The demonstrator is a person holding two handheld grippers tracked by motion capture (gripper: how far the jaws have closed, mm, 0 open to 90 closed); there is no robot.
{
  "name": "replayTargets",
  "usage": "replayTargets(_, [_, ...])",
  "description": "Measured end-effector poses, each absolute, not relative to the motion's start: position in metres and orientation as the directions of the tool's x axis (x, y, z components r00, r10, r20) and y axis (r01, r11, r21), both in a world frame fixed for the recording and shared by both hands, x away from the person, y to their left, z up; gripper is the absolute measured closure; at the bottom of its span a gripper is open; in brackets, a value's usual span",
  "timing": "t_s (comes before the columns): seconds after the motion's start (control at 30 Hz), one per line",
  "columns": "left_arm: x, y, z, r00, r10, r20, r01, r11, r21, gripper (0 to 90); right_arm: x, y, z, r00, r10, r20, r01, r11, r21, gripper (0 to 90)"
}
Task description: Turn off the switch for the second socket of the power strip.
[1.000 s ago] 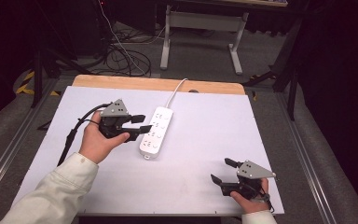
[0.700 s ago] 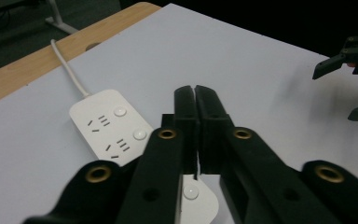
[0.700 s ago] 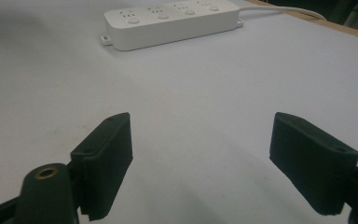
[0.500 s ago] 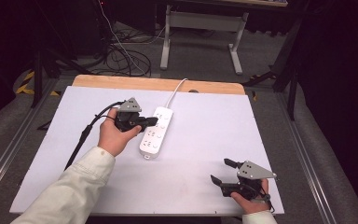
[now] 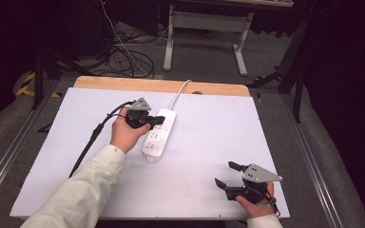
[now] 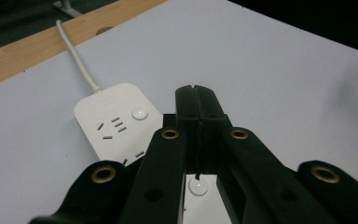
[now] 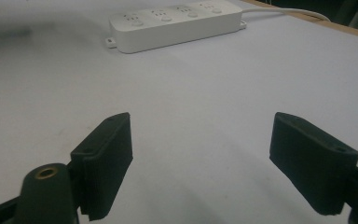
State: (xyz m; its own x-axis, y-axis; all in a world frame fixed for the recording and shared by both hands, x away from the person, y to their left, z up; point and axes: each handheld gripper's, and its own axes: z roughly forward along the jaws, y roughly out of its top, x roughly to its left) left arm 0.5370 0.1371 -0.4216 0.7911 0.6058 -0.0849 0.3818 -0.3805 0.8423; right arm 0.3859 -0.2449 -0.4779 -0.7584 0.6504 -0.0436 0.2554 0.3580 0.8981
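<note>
A white power strip (image 5: 158, 137) lies left of the middle of the white table top (image 5: 209, 142), its cord (image 5: 180, 91) running off over the back edge. My left gripper (image 5: 154, 121) hangs over the strip's far half with its jaws pressed together and nothing between them. In the left gripper view the shut gripper (image 6: 196, 93) hovers just above the strip (image 6: 114, 123), beside a round button (image 6: 140, 113). My right gripper (image 5: 225, 173) rests near the front right edge, open and empty. In the right gripper view the gripper (image 7: 214, 158) faces the strip (image 7: 177, 21) from afar.
A wooden strip (image 5: 123, 84) edges the back of the table. The left gripper's black cable (image 5: 95, 137) trails across the left part of the top. Beyond the table stand a white desk frame (image 5: 204, 28) and loose floor cables (image 5: 123, 57).
The left hand has moved right and down from beside the power strip to over it, and its jaws have come together. The right hand has stayed put.
</note>
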Motion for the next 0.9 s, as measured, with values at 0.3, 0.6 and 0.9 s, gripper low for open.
replayTargets(0.3, [0.55, 0.128, -0.441, 0.775, 0.623, -0.107, 0.426, -0.39, 0.816, 90.0, 0.386, -0.244, -0.479, -0.761, 0.647, -0.044, 0.256, 0.363, 0.896, 21.5])
replayTargets(0.6, [0.555, 0.122, -0.457, 0.774, 0.631, -0.059, 0.417, -0.437, 0.797, 90.0, 0.386, -0.245, -0.479, -0.763, 0.646, -0.04, 0.257, 0.359, 0.897, 21.6])
replayTargets(0.9, [0.558, 0.118, -0.463, 0.773, 0.632, -0.059, 0.417, -0.435, 0.798, 90.0, 0.386, -0.246, -0.479, -0.765, 0.643, -0.039, 0.255, 0.359, 0.898, 21.6])
